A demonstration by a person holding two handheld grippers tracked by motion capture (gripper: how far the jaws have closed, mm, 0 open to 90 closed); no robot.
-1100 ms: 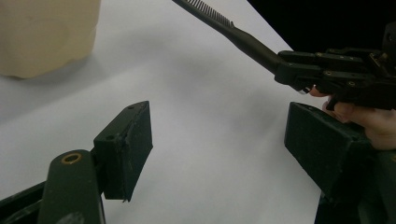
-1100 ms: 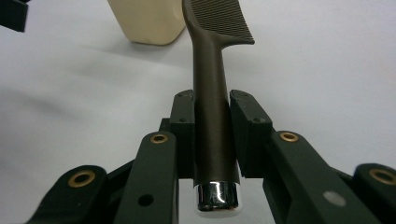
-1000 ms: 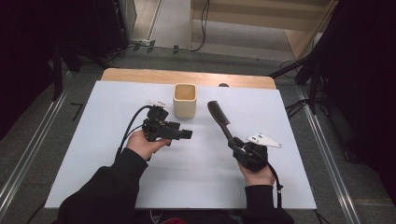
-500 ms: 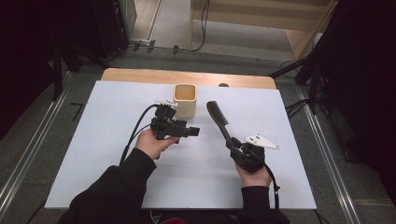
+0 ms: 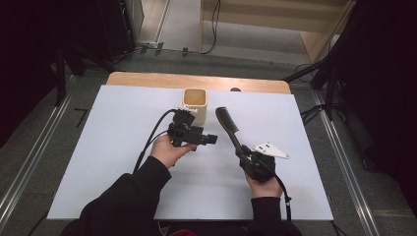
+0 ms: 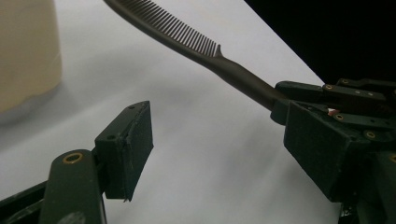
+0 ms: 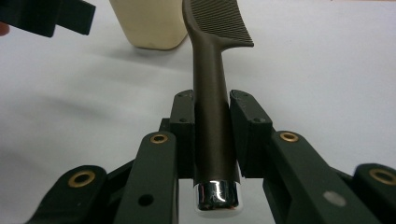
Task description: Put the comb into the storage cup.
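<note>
A dark brown comb [image 5: 227, 123] rises off the white table top [image 5: 123, 128], its teeth end pointing at the far edge. My right gripper [image 5: 247, 156] is shut on the comb's handle [image 7: 212, 121], whose chrome end cap sticks out toward the camera. A cream cup [image 5: 195, 103] stands upright just left of the comb's teeth. My left gripper [image 5: 212, 139] hovers in front of the cup, jaws pointing right at the comb's handle. In the left gripper view the left gripper [image 6: 217, 112] is open with bare table between its pads, and the comb [image 6: 187, 39] crosses beyond them.
The white table top lies on a wooden table [image 5: 147, 78] whose far edge shows. A black cable [image 5: 152, 137] trails from the left gripper across the table top. Metal rails [image 5: 344, 162] run along the floor on both sides, and dark equipment stands around.
The left hand has carried its open gripper to the right and slightly farther away, closer to the cup and the comb. The right gripper and comb have stayed in place.
</note>
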